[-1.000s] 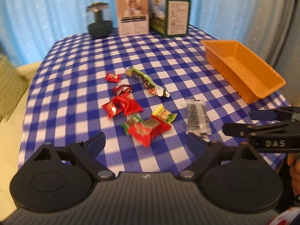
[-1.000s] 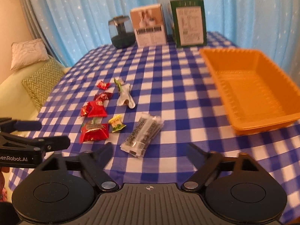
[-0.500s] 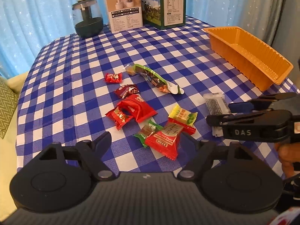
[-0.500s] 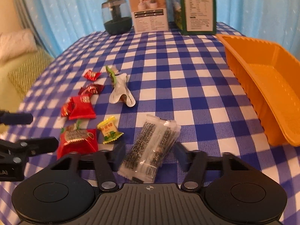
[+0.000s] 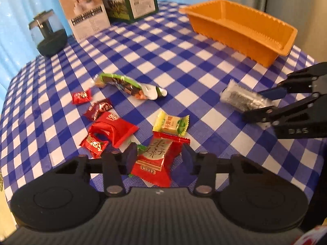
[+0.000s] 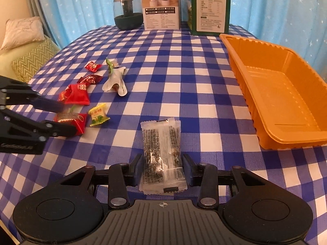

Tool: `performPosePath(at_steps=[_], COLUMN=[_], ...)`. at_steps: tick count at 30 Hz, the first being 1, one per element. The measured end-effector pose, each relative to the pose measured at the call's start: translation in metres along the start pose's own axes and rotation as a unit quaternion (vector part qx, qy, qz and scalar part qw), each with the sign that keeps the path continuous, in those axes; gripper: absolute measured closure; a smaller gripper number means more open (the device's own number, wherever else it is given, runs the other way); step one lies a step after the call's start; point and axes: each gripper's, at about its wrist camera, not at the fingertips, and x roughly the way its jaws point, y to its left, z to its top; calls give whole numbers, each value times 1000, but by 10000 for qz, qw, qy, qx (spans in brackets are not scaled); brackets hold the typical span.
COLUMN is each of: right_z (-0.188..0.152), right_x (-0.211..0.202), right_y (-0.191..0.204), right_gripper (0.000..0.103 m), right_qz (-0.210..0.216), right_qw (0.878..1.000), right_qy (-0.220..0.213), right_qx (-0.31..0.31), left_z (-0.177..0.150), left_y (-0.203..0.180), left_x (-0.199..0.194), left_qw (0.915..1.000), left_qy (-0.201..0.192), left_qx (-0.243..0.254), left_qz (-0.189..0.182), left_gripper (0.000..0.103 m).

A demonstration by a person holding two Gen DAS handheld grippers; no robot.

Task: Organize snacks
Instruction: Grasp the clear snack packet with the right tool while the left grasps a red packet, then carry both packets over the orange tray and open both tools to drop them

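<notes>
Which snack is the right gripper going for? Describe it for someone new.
On the checked tablecloth, left of the orange tray, lies a clear packet of dark seeds, apart from the red and yellow candies. It alone is transparent, between the right gripper's closing jaws.

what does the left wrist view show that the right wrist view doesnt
Only the left wrist view shows the gold lettering on the red packet lying between the left tool, whose jaws are closing around it.

Only the right wrist view shows the cushions off the table's left edge, the orange tray's bare floor, and the clear packet's barcode end between the closing right tool.

Both show the checked cloth, the yellow candy, the torn green wrapper, two boxes and the dark jar.
</notes>
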Motion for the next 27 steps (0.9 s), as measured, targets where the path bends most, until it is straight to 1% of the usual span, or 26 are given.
performPosePath(at_steps=[3,6,8,12,15,17,18,22,27], right_z=[-1,0,3,7,8,6,4,-1,-4], right_x=[-3,-3,-2,1,3,2,1,-8,-24], right_y=[-1,-3,-3,-3,-1,0,0,-2,-8], right_gripper=[62,62,62,62,62,62,63,64,65], right_qz=[26,57,60,62,26,16,-4,-48,-43], right_qw=[10000,9999,9999,9997,9998,9999,9999,9998,9995], right_qy=[10,28,44,44,1,-12,-26,-94,-188], right_qx=[24,109,151,230,194,146,137,188,256], left_z=[1,-1,-3,-5,-6,-6,-7,-10,-15], left_y=[-4,-10,-11,-8,-10,-13,-13,-17,-26], left_x=[4,4,6,8,7,4,3,-7,-20], left_qw=[9998,9996,9993,9968,9936,9919,9905,9849,9797], left_qy=[188,270,319,339,338,330,308,252,170], left_qx=[-30,-74,-200,-712,-1048,-1187,-1300,-1664,-1954], left_qz=[-12,-59,-23,88,257,312,320,396,412], left_gripper=[70,70,70,69,74,75,79,79,79])
